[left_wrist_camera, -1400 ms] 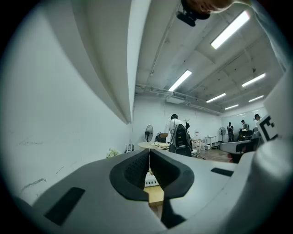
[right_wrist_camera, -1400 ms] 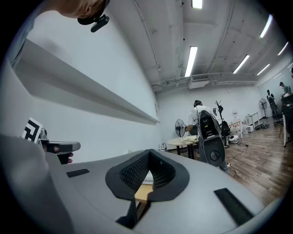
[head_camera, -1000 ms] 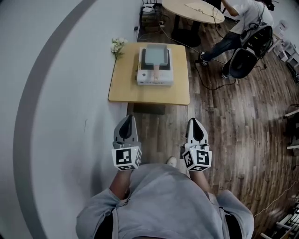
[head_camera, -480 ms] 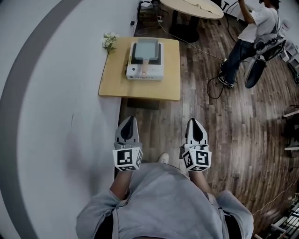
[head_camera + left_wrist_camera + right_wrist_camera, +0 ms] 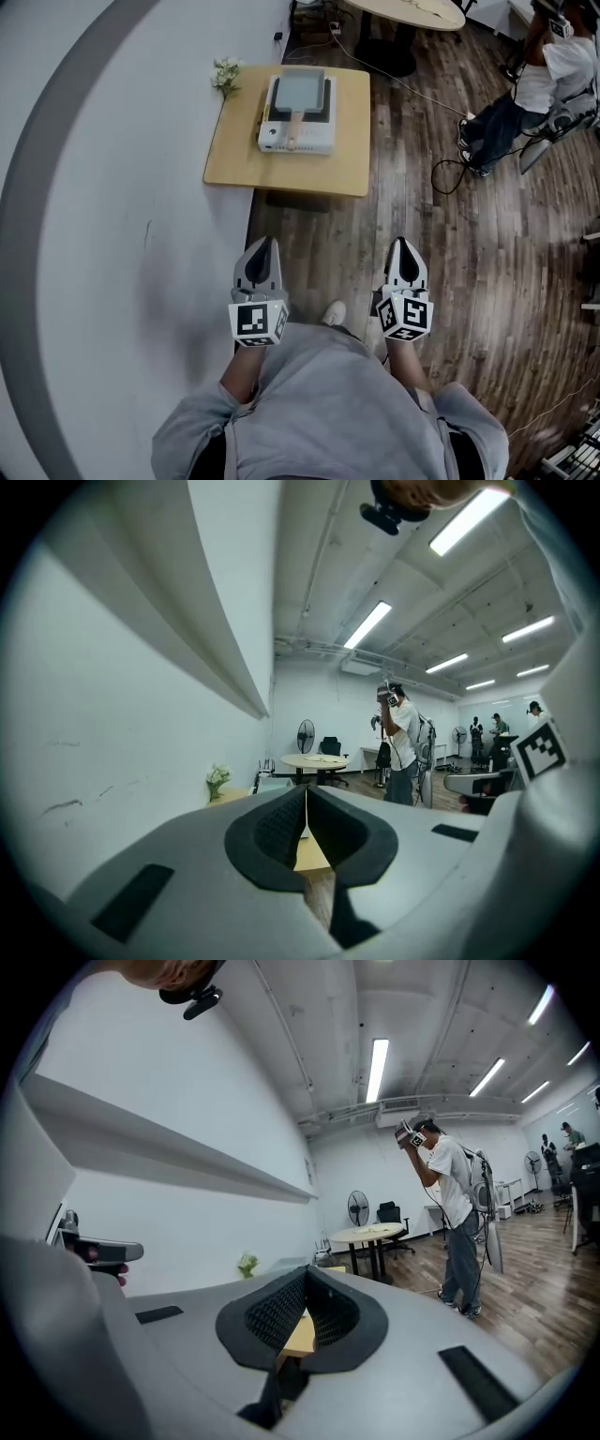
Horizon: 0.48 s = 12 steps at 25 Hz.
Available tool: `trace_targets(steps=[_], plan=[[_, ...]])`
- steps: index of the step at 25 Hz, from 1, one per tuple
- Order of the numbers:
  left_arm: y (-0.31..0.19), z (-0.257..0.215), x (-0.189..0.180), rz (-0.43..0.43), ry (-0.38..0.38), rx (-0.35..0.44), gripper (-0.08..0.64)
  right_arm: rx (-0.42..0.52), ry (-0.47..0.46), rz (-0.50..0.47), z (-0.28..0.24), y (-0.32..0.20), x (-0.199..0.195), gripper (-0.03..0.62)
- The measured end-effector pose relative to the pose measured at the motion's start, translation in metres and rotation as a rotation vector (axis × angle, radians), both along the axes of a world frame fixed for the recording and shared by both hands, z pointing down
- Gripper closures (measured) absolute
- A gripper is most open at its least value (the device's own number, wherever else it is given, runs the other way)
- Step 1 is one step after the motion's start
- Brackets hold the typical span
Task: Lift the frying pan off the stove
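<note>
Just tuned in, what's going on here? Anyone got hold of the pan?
Nobody has the pan. The person holds the left gripper and the right gripper out in front of the body, both shut and empty, over the wood floor. The frying pan sits on the stove on the low table ahead, untouched, with open floor between it and the grippers. The lift has not begun.

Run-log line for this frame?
phase: pre-grasp | left hand-held gripper: shut, empty | right hand-held gripper: shut, empty | frying pan: on stove, untouched | grippers short of table
</note>
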<state>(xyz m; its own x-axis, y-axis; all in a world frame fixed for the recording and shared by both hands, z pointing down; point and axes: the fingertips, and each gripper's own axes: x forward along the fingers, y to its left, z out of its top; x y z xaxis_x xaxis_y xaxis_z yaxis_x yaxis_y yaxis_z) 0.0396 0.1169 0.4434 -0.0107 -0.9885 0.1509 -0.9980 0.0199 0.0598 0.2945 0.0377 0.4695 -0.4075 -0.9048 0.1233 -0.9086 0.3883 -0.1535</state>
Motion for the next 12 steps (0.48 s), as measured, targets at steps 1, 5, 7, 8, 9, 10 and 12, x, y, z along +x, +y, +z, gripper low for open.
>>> trace_targets(steps=[1,5,7,8,9,10,12], plan=[[-0.002,0.000,-0.003,-0.003,0.000,-0.002,0.555,0.000,0.002,0.004,0.000,-0.003,-0.001,0.594],[-0.018,-0.001,-0.018,-0.001,0.013,0.006,0.555,0.013,0.012,0.012,-0.006,-0.019,-0.013,0.594],[-0.030,-0.001,-0.025,0.012,0.021,0.018,0.555,0.024,0.022,0.016,-0.010,-0.027,-0.023,0.594],[-0.037,-0.002,-0.030,0.020,0.025,0.024,0.555,0.027,0.026,0.019,-0.011,-0.031,-0.029,0.594],[-0.045,-0.002,-0.035,0.027,0.029,0.030,0.555,0.030,0.029,0.024,-0.012,-0.035,-0.035,0.594],[-0.052,-0.003,-0.042,0.032,0.033,0.036,0.555,0.032,0.032,0.028,-0.013,-0.040,-0.042,0.594],[-0.067,-0.004,-0.058,0.040,0.039,0.047,0.555,0.040,0.038,0.037,-0.016,-0.050,-0.056,0.594]])
